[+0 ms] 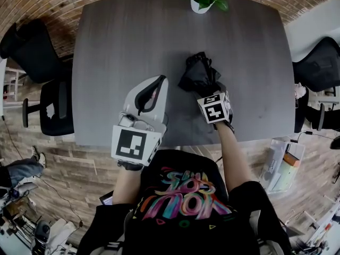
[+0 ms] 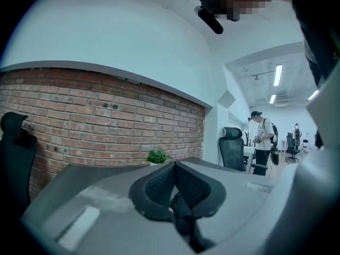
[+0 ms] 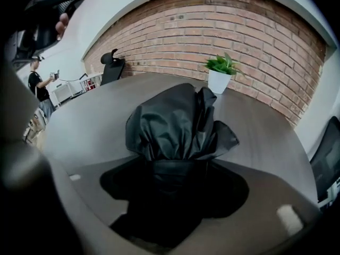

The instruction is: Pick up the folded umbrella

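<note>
I am bringing my right gripper (image 1: 210, 95) steeply down over the near end of the folded umbrella (image 1: 199, 73). It is lying right of centre in the head view on the grey tabletop (image 1: 117, 47), with its loose black canopy bunched toward the top of the frame. My right fingers (image 3: 123, 184) are standing wide apart on either side of the strapped, narrower part, and as far as I can see they are flanking it rather than pressing it. I judge that narrow part to be the firmer place to clamp, since the ruffled fabric beyond would only crush. I am holding my left gripper (image 1: 159, 84) nearly level at the lower centre-left, its fingers (image 2: 156, 187) clenched together on nothing, parked aside so it is not crowding the approach. The umbrella is sitting well in from every edge, though my right wrist is hanging just over the tabletop's near edge at the lower part of the frame. Bare surface is lying open to the left and right of the umbrella. The potted plant (image 1: 201, 5) at the top edge is well apart, so a straight lift is looking unobstructed.
</note>
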Tool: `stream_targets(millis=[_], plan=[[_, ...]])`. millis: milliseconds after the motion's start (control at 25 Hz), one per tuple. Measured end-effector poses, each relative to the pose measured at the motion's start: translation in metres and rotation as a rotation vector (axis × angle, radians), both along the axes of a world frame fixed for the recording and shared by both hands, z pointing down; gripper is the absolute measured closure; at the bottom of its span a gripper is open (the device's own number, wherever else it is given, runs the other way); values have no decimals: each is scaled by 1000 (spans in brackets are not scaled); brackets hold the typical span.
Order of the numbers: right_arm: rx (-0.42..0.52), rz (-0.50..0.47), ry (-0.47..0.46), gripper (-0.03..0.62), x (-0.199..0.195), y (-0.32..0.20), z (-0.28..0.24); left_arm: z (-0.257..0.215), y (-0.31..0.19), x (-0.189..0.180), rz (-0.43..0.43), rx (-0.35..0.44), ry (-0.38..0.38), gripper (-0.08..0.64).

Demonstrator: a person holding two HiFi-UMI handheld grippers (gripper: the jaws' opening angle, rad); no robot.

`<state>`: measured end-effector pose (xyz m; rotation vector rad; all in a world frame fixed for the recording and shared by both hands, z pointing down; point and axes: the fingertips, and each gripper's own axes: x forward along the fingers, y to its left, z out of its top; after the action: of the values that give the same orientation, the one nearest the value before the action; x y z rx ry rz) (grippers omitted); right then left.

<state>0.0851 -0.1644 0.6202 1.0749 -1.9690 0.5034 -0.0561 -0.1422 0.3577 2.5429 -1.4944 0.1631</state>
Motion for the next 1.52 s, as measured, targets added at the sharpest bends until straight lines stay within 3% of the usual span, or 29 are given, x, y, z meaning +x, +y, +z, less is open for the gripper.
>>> stream_targets(millis=[280, 760, 1000, 1280, 1520], plan=[[15, 69, 14, 313, 1, -2, 0, -1, -3, -12, -19, 9, -2, 560], [38, 108, 7, 343, 4, -3, -3, -4, -1, -15, -22, 20, -2, 560], [45, 110, -41, 345, 10, 6, -6, -8, 1, -16, -18, 31, -4, 560], [80, 177, -149, 347, 20, 19, -25, -13, 4, -6, 11, 40, -4, 560], [163, 200, -215, 347, 27, 20, -64, -19, 5, 8, 45, 60, -4, 560]])
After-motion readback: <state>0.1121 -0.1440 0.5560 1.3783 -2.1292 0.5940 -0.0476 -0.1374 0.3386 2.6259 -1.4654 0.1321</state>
